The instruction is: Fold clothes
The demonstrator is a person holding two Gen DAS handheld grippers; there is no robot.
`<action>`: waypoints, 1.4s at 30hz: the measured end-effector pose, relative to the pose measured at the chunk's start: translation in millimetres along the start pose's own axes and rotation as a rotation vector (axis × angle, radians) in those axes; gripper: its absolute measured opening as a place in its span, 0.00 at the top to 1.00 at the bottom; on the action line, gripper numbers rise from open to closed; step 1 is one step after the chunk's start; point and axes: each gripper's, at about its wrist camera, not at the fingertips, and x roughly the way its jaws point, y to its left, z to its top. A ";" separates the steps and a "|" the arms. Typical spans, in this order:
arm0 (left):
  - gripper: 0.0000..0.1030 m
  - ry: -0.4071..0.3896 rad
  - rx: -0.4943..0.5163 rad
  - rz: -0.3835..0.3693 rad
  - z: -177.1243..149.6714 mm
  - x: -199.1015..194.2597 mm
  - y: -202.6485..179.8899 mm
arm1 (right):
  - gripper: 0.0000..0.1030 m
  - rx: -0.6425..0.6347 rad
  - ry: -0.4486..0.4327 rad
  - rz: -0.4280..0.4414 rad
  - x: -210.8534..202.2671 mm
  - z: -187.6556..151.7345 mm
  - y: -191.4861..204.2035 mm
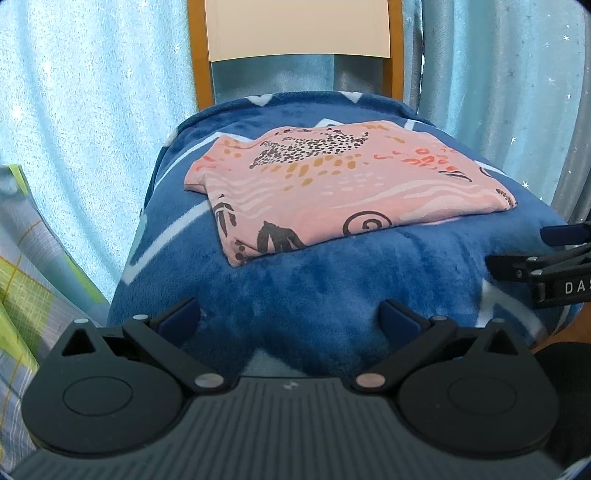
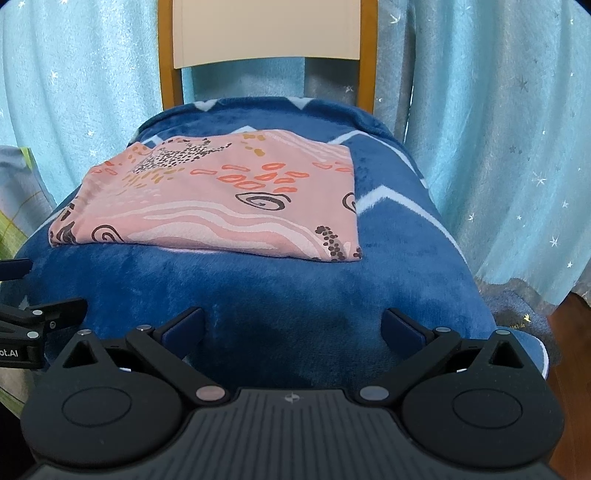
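A pink patterned garment (image 1: 332, 188) (image 2: 221, 206) lies folded into a flat rectangle on a blue blanket (image 1: 332, 288) (image 2: 280, 295) draped over a chair seat. My left gripper (image 1: 290, 319) hangs open in front of the blanket's near edge, well short of the garment, nothing between its fingers. My right gripper (image 2: 293, 328) is open too, at the same near edge, empty. Each gripper shows at the side of the other's view: the right gripper (image 1: 546, 254) at the right edge, the left gripper (image 2: 33, 291) at the left edge.
A wooden chair back (image 1: 299, 29) (image 2: 269, 33) rises behind the blanket. Light blue starred curtains (image 1: 92, 110) (image 2: 498, 147) hang all around. A green and grey checked cloth (image 1: 26, 266) lies at the left. Brown floor (image 2: 569, 350) shows at the lower right.
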 end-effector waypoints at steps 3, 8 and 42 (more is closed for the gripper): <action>0.00 -0.014 -0.007 0.002 -0.5 -1.2 0.0 | 0.00 0.001 -0.002 0.003 0.2 -0.2 -0.7; 0.01 -0.083 -0.064 -0.003 2.6 -8.2 3.7 | 0.00 0.003 -0.006 0.007 1.1 -0.4 -1.4; 0.00 -0.065 -0.031 0.001 -0.8 4.0 -1.5 | 0.00 -0.005 -0.023 0.001 6.7 2.7 -0.2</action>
